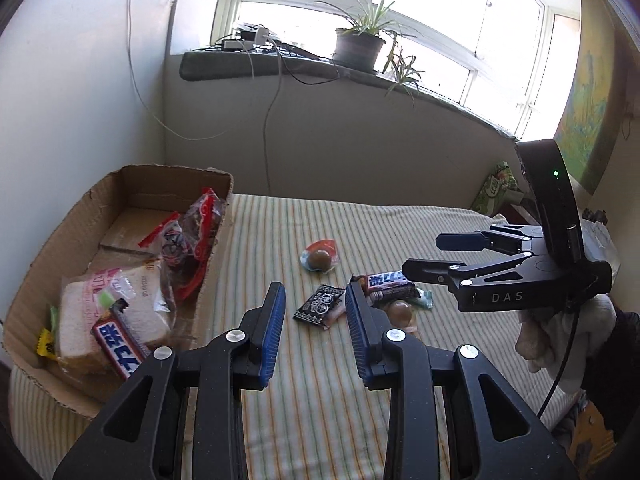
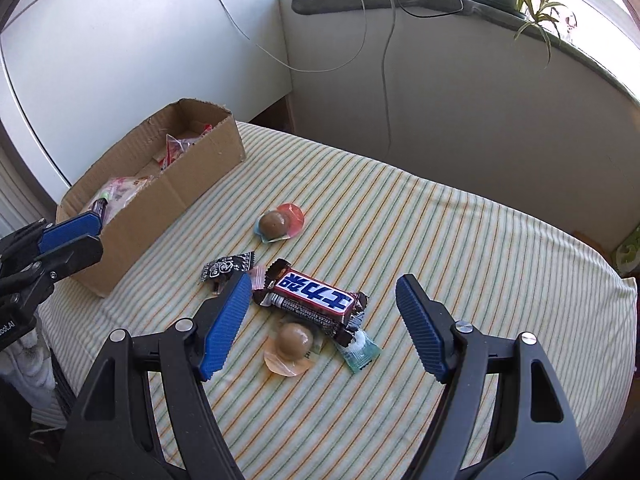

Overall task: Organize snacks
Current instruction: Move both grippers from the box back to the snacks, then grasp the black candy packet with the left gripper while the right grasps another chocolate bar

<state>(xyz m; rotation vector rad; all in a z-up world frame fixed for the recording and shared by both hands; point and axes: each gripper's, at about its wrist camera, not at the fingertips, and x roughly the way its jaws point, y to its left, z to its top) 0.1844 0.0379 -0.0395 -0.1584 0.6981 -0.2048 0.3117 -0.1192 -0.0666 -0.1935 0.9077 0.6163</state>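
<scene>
A cardboard box [image 1: 48, 248] [image 2: 160, 196] at the left holds bread, red-wrapped snacks and a chocolate bar [image 1: 120, 348]. On the striped cloth lie a second chocolate bar [image 2: 316, 300] [image 1: 386, 280], a black packet [image 2: 228, 266] [image 1: 320, 304], a brown ball snack on orange wrap [image 2: 294, 340] [image 1: 400, 312], a teal packet [image 2: 360, 350], and another ball snack farther back [image 2: 276, 224] [image 1: 319, 258]. My left gripper [image 1: 316, 300] is open and empty beside the box. My right gripper [image 2: 320, 300] is open and empty above the chocolate bar.
The striped cloth [image 2: 440, 240] covers a rounded table that drops off at right and front. A wall and a windowsill with potted plants [image 1: 360, 40] and cables stand behind. A green tissue box [image 1: 496, 188] sits at the far right.
</scene>
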